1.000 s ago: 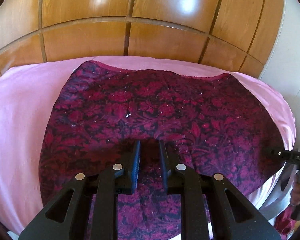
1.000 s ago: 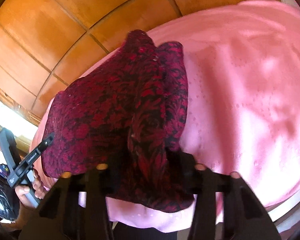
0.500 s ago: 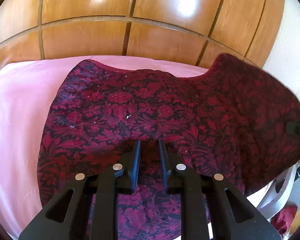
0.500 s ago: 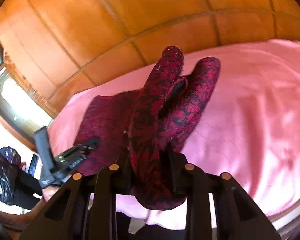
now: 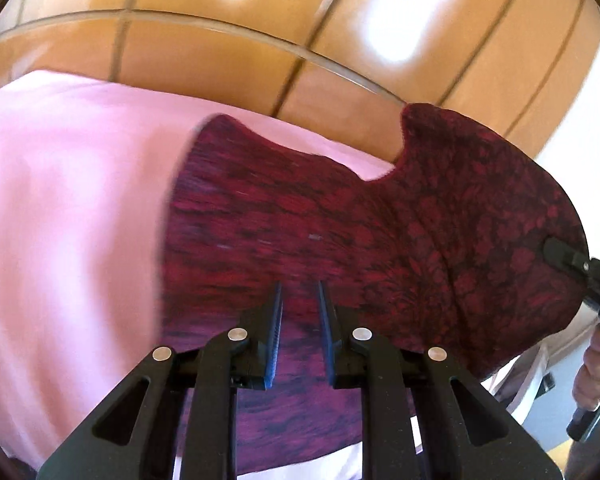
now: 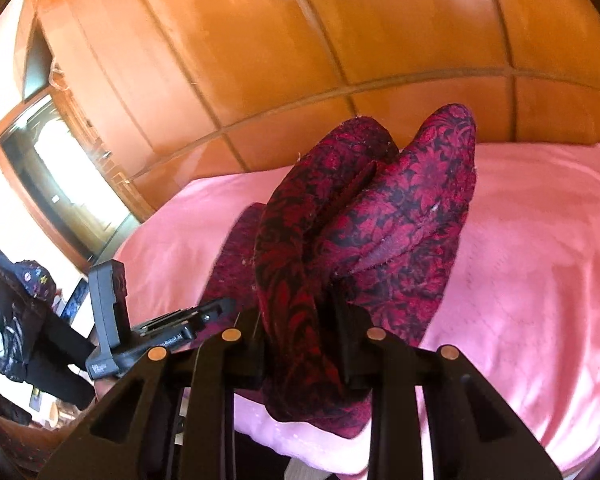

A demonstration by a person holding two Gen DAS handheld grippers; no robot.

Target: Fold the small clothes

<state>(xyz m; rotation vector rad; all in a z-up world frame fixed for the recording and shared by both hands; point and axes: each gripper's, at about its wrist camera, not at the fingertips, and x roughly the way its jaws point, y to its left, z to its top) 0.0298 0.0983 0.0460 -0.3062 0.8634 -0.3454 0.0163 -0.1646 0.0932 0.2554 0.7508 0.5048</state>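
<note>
Lying on the pink bed sheet (image 5: 60, 208) is the dark red flower-print cloth (image 5: 300, 240), w/ one side lifted up off the sheet. The right gripper (image 6: 300, 320) is pinching that lifted side; its fingers (image 6: 350, 344) are squeezed tight on a bunch of the cloth, & the cloth is sticking up above them in two humps. The left gripper (image 5: 299, 332) is hanging just over the near edge of the cloth. Its fingers (image 5: 274, 332) are standing a little apart w/ a small gap, holding nothing. The flat part of the cloth is looking blurry in the left view. Behind the sheet, a shiny brown wood wall (image 5: 260, 20) is showing. By the right side of the sheet, a hand (image 5: 592, 372) is gripping the right gripper's handle.
</note>
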